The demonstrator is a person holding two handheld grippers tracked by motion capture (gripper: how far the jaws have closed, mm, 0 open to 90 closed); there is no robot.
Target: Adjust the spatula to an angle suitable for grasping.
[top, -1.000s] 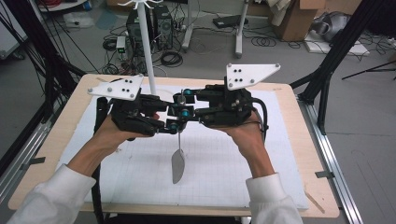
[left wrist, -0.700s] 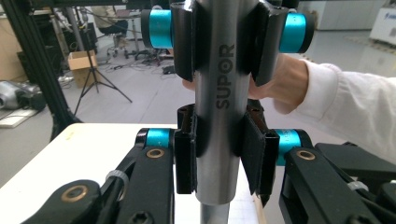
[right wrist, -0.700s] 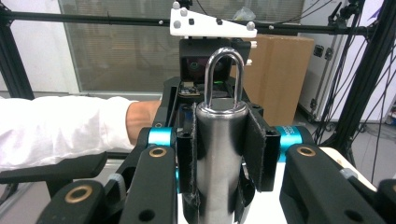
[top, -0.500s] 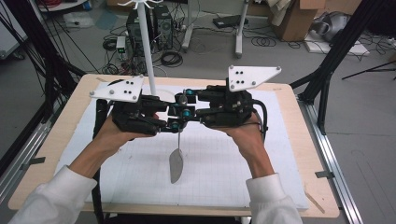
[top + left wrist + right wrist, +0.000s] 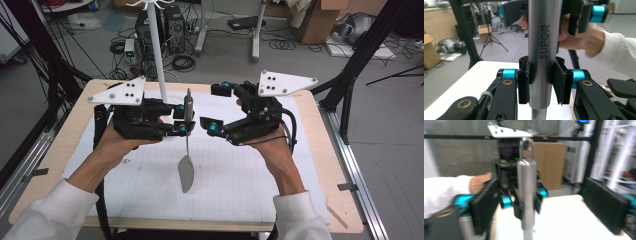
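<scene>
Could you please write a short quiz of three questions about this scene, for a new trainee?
1. True or false: the left gripper is clamped on the spatula handle.
2. How do the jaws of the right gripper stand: A) shut on the handle, B) open, apart from it?
3. Which way does the spatula blade point?

Key: 1 true. 2 B; they have just been opening, with nothing pressed between them. 3 Down, toward the white mat.

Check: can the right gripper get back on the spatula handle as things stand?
Probably yes. The right gripper, jaws just opened, sits beside the spatula handle with nothing between; the left gripper clamps lower down, leaving the upper part free.
</scene>
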